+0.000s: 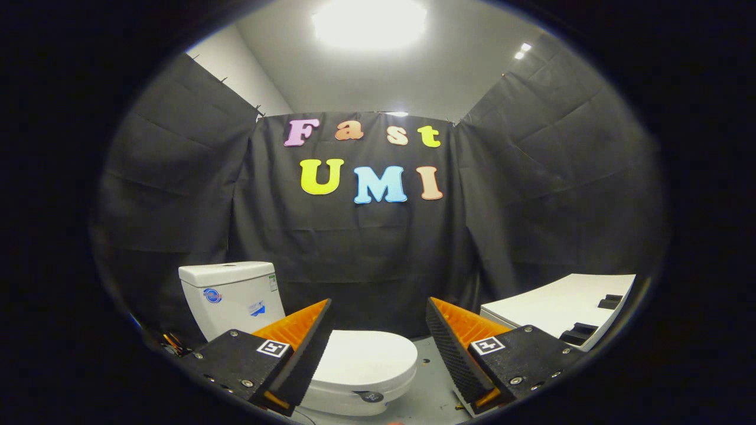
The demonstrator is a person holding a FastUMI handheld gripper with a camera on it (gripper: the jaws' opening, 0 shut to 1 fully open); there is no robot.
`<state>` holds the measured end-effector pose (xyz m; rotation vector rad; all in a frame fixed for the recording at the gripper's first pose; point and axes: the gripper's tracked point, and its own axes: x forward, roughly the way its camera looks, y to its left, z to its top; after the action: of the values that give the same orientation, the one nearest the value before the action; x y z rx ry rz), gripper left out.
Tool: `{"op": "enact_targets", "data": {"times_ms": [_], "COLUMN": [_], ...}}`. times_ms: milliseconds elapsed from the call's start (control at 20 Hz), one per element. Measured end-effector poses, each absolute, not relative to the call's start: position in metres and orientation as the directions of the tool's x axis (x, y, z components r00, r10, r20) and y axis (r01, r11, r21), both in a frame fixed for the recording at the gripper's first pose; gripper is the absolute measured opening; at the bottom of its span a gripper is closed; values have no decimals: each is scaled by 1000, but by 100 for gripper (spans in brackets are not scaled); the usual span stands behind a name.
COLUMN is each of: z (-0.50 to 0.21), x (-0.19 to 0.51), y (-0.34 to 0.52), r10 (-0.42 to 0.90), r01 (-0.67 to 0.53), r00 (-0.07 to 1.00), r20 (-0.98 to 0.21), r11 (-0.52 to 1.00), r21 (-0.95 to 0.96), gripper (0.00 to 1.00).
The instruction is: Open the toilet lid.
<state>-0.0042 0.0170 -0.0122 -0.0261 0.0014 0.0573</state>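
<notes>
Nothing's really started yet: the toilet (331, 354) sits just ahead of and below the fingers, and its lid (363, 357) is still flat down, so the whole lift is left to do. The gripper (378, 348) hovers level above it, fingers spread wide, holding nothing.

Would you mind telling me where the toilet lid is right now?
In the gripper view, the toilet lid lies closed on the bowl, just ahead of the open tool, nearer its left finger, in front of the tank.
</notes>
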Motion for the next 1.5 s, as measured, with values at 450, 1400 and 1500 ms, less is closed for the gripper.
{"op": "enact_targets", "data": {"times_ms": [450, 1400, 1500], "z": [-51, -189, -206], "x": [12, 47, 51], "y": [19, 24, 23], "r10": [104, 294, 306], "r01": [-94, 9, 29], "r00": [991, 869, 851], "r20": [-88, -398, -426], "r11": [989, 795, 784], "r21": [112, 607, 620], "gripper": [96, 95, 95]}}
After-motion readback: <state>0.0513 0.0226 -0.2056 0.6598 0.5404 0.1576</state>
